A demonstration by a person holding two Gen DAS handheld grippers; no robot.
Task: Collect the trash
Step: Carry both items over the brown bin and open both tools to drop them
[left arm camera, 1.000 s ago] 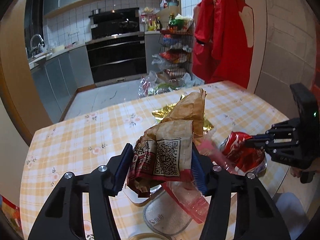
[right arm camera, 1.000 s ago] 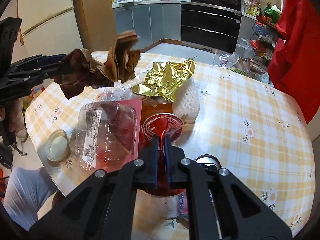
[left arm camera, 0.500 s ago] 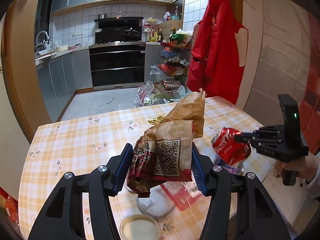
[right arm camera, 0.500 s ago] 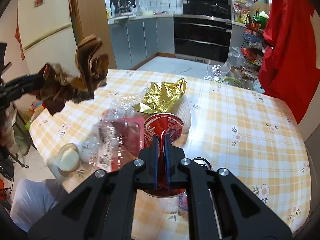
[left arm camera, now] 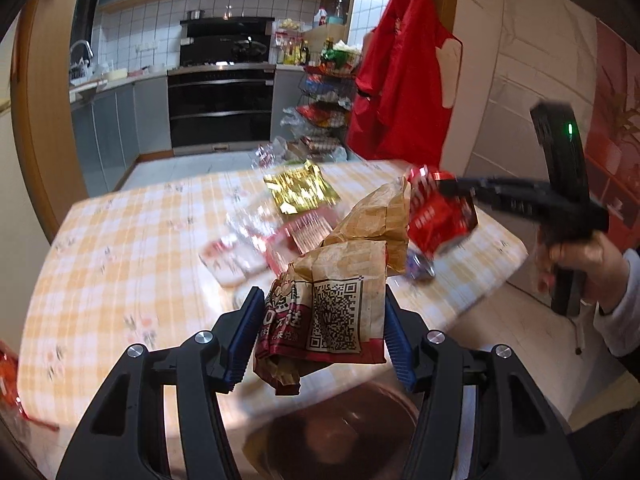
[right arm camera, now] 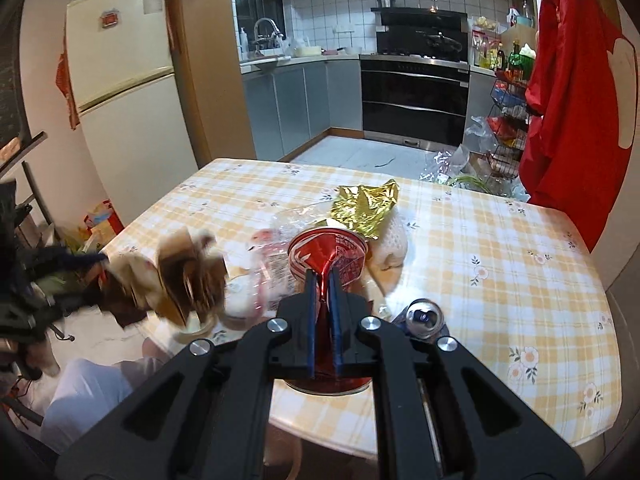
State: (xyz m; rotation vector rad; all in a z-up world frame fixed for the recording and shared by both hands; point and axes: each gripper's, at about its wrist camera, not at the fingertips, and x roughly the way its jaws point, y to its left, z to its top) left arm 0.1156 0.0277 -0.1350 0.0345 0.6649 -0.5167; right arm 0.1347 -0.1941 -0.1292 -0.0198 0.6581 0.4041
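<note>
Both hands are carrying a catch off the desk (right arm camera: 520,248), so the step in hand looks like the carry to wherever the trash goes. The left gripper (left arm camera: 316,336) has its blue fingers (left arm camera: 244,332) spread about halfway and pinching a crumpled brown paper bag (left arm camera: 340,312) with a printed square code; the bag hangs clear above the near edge of the desk, its lower end sagging below the fingers. The right gripper (right arm camera: 322,304) has its fingers pressed nearly together on the thin rim of a crushed red cup (right arm camera: 328,252), which is lifted off the desk, above the silver can (right arm camera: 424,318) lying near that same edge. To do this well, keep both grips firm and level: the paper is soft and could slide out if the squeeze eases, and the cup is held only by a thin wall that may tear or pivot if swung. A dark round opening (left arm camera: 340,436) shows below the bag in the left wrist view, past the desk edge; whether it is a bin I cannot tell. Left on the desk beyond the can are a gold foil wrapper (right arm camera: 366,204), a white foam sleeve (right arm camera: 390,246) and clear plastic packaging (left arm camera: 256,248).
</note>
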